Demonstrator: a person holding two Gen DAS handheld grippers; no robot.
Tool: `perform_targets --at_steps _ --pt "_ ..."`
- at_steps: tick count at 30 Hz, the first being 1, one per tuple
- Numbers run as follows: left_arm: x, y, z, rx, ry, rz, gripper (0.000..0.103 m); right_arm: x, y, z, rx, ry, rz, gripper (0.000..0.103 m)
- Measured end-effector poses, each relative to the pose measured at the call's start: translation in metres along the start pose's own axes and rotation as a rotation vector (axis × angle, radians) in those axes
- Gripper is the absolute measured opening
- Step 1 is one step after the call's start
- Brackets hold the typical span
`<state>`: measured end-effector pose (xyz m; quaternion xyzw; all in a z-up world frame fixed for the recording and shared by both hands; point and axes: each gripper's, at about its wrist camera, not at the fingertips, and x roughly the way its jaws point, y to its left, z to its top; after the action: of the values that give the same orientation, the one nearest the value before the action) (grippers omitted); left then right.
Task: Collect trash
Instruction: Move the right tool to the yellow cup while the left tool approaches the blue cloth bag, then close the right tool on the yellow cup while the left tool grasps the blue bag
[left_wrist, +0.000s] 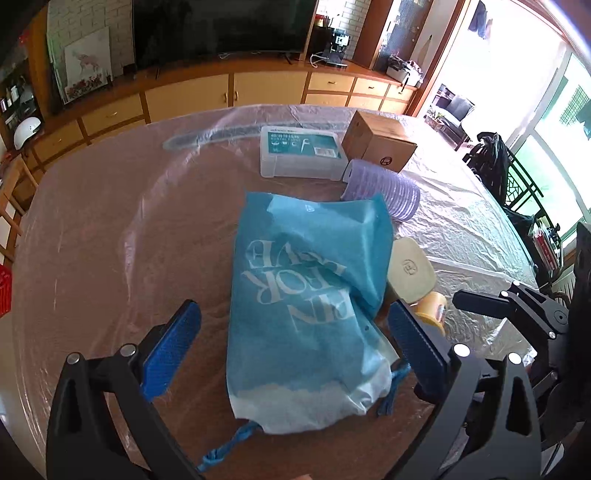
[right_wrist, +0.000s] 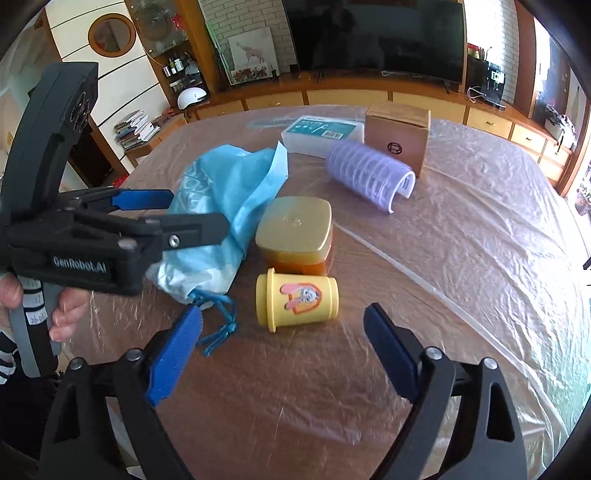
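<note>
both tools (left_wrist: 291, 328) (right_wrist: 282, 328) spread; crumpled blue drawstring bag (left_wrist: 306, 295) with white lettering.

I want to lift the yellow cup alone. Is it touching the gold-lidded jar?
Cannot tell. In the right wrist view the yellow cup lies on its side right under the jar, its edge overlapping the jar's base; no gap shows.

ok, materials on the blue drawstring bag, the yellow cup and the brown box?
Blue drawstring bag: looks like thin non-woven fabric, matte, holding soft creases, with a braided cord. Yellow cup with the rabbit picture: probably moulded plastic, smooth with a slight sheen. Brown box: cardboard by its flat matte faces and folded edges.
</note>
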<state>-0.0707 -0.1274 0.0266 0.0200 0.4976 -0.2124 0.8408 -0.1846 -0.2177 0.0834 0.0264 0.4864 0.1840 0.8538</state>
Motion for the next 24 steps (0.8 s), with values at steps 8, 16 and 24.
perform_targets --at_steps 8,16,24 --pt "0.011 0.0 -0.004 0.019 0.014 -0.028 0.079 0.009 -0.008 0.003 0.013 0.018 0.009 0.071" --pt "0.007 0.006 -0.006 0.009 0.007 -0.061 0.059 0.009 -0.013 0.004 0.056 0.019 0.064 0.069" --pt "-0.002 0.019 -0.009 0.0 0.001 -0.045 0.058 0.002 -0.024 0.004 0.104 0.012 0.102 0.069"
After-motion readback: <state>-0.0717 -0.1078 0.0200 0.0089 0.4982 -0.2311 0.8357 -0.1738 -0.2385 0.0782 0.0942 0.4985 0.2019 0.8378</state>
